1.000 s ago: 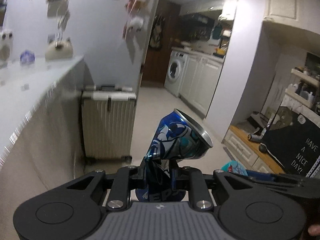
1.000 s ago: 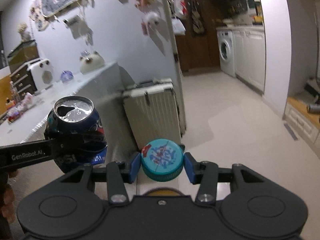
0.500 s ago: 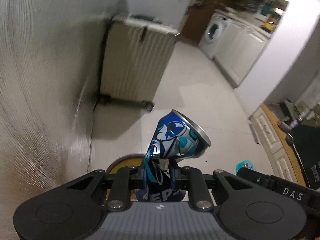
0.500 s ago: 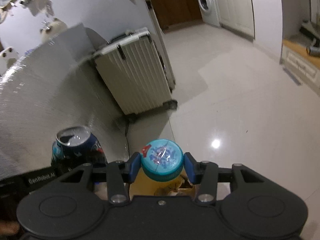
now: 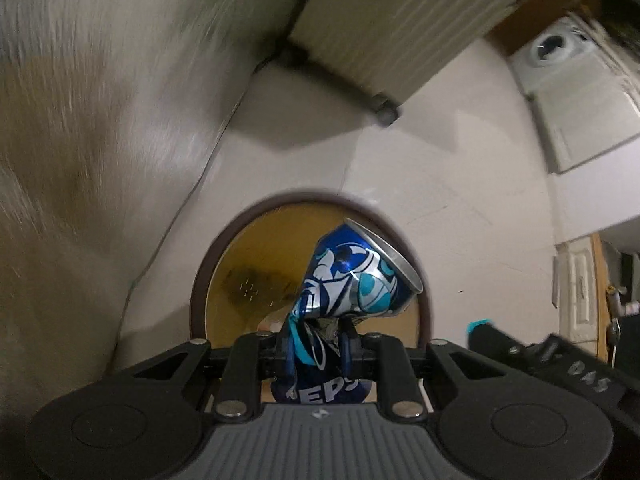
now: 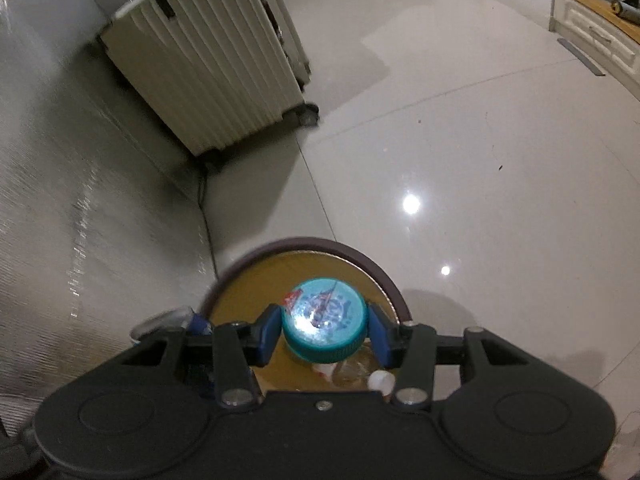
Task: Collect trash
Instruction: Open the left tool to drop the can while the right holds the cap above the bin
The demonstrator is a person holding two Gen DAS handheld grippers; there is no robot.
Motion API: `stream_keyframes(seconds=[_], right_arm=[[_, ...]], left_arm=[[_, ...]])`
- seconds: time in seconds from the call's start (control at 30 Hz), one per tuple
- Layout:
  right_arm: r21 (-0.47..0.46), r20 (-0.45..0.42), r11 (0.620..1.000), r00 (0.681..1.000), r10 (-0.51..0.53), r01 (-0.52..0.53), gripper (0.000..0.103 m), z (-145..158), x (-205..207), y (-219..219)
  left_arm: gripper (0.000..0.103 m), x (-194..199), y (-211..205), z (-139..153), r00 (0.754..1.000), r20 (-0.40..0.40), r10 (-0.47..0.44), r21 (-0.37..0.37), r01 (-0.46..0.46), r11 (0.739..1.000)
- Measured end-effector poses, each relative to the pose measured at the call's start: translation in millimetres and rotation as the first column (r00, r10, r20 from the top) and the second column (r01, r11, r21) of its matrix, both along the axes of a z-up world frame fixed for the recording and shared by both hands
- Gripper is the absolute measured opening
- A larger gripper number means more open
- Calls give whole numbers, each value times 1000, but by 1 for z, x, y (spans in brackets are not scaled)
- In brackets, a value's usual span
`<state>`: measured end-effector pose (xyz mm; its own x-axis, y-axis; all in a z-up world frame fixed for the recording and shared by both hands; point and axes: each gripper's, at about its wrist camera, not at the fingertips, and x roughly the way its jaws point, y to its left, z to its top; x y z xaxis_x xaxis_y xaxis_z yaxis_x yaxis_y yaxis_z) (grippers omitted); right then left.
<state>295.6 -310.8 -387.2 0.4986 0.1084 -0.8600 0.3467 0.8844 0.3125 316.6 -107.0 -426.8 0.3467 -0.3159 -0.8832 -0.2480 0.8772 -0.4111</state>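
My left gripper [image 5: 316,354] is shut on a crushed blue Pepsi can [image 5: 352,280], pinched at its dented middle and leaning to the right. It hangs over a round waste bin with a brown rim [image 5: 200,280] and a yellow inside. My right gripper [image 6: 325,334] is shut on a teal bottle cap [image 6: 324,322], held flat side up over the same waste bin [image 6: 384,280]. Small bits of trash [image 6: 352,372] lie inside the bin. The can's silver top [image 6: 160,322] shows at the left of the right wrist view.
A cream ribbed suitcase [image 6: 208,64] on wheels stands behind the bin against a pale wall [image 6: 60,200]. Glossy white floor tiles [image 6: 480,160] spread to the right. A washing machine [image 5: 552,46] and white cabinets [image 6: 596,36] stand farther off.
Both grippers have dropped and tipped downward, from facing the room to pointing over the bin. The can and the cap stay gripped as before.
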Motion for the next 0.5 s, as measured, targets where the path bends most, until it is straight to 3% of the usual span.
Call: stream_keyframes(seconds=[0.1,0.23,0.33,0.4,0.47,0.5], right_arm=[[11,-23,1000,1000,19,-19,48,-13,9,0],[15,-58,999,997,48,-47,48,-27,17,5],[25,-61,998,996,64,-63,48,-33,25,7],[34,-60,997,995,78,-76,48,-35,29,10],[40,-54,995,994,93,-91,48,-37,34,15],[47,-52,995,994,95,-93,48,-39,36,17]], left_arm=[[22,-1,5,-25,995,-70,65,-33,-67,997],[22,-4,17,-51,970,-167,179,-58,-191,980],[22,-6,15,-60,958,-202,201,-65,-218,974],[27,-7,14,-63,953,-218,209,-67,-229,971],[41,-8,15,-64,950,-223,218,-40,-233,972],[43,-8,15,-64,950,-223,221,-21,-231,973]])
